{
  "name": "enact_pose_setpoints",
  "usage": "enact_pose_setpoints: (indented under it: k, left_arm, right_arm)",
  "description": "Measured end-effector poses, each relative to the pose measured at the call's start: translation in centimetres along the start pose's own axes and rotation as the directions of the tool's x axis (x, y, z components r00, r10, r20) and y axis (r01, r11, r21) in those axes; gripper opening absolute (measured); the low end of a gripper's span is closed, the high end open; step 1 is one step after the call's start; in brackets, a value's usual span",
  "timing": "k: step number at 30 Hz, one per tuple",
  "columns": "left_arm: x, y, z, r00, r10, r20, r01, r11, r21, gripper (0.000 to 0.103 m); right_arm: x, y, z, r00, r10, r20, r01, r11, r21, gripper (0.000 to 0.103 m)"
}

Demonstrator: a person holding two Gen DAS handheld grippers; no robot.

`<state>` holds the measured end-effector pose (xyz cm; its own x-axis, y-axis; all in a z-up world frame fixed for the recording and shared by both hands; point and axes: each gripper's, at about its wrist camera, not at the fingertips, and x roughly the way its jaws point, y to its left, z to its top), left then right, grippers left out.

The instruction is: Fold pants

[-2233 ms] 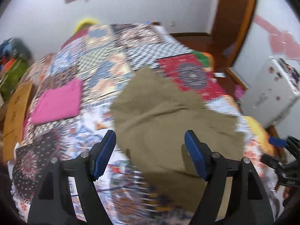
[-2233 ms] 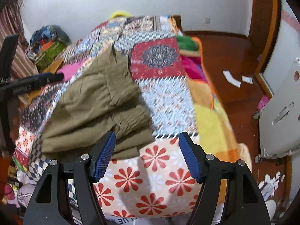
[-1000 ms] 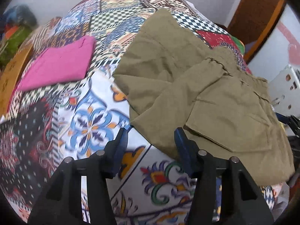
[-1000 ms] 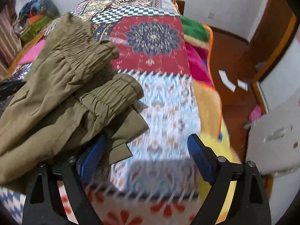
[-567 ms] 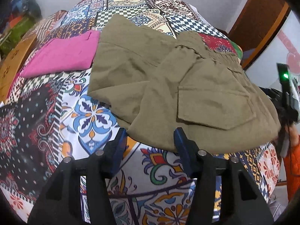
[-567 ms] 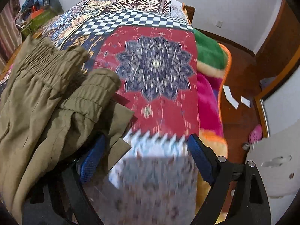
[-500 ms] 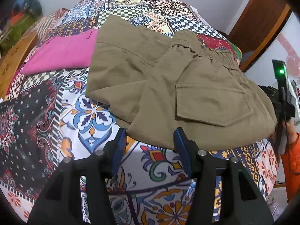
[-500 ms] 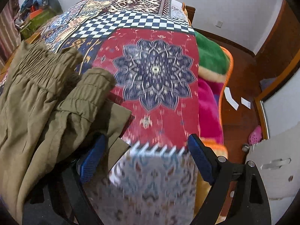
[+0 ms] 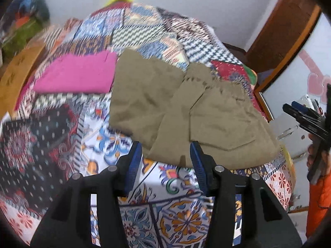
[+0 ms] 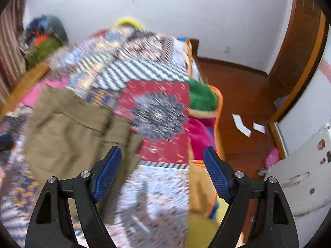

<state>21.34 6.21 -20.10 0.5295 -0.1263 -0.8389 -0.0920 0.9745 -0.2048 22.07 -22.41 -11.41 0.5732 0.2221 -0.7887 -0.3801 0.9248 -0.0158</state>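
The olive-green pants (image 9: pixel 186 111) lie in a folded bundle on the patchwork bedspread (image 9: pixel 62 144), a back pocket facing up. My left gripper (image 9: pixel 166 157) is open and empty, its tips just at the pants' near edge. The pants also show in the right wrist view (image 10: pixel 74 132), left of centre. My right gripper (image 10: pixel 161 165) is open and empty, raised above the bed beside the pants' waistband end. The right gripper also shows at the right edge of the left wrist view (image 9: pixel 306 117).
A folded pink garment (image 9: pixel 76 74) lies on the bed beside the pants. Green and pink blankets (image 10: pixel 200 107) hang off the bed's right side. A white appliance (image 10: pixel 300 175) stands on the wooden floor (image 10: pixel 244 95). A clutter pile (image 10: pixel 41 41) sits far left.
Both grippers have pulled back and up from the pants. The right gripper has let go of the waistband fabric and now stands clear of it. The pants lie still.
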Motion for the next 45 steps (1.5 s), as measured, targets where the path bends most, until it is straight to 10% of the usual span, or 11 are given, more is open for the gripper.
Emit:
enact_pose_setpoints:
  k: [5,11,33,38,45]
  left_arm:
    - [1.2,-2.0,1.6,0.999,-0.036,-0.013,0.037,0.998,0.057,0.029]
    - [5.1,-4.0,1.9,0.995,-0.046,-0.084,0.055,0.994,0.098,0.029]
    - [6.8,-3.3,1.4,0.995,-0.023,-0.1,0.028,0.999,0.045,0.029]
    - [3.6,-0.4,2.1,1.0,-0.001,-0.013,0.001,1.0,-0.005,0.065]
    - [1.5,5.7,3.0,0.998,0.064,0.021,-0.061,0.992,-0.108,0.079]
  right_arm:
    - [-1.9,3.1,-1.1,0.993,0.114,0.026,-0.114,0.993,0.009,0.069]
    - [2.0,6.5,-4.6,0.982,0.148,-0.114,-0.15,0.989,-0.009,0.048]
    - [9.3,2.4,-4.1,0.971,0.05,-0.232,-0.053,0.999,-0.007,0.058]
    - [6.6,2.6,-3.7,0.98,0.004,-0.197,-0.011,0.999,-0.035,0.059]
    - [3.2,1.3,-2.3,0.994,0.001,-0.11,0.0,1.0,0.015,0.061]
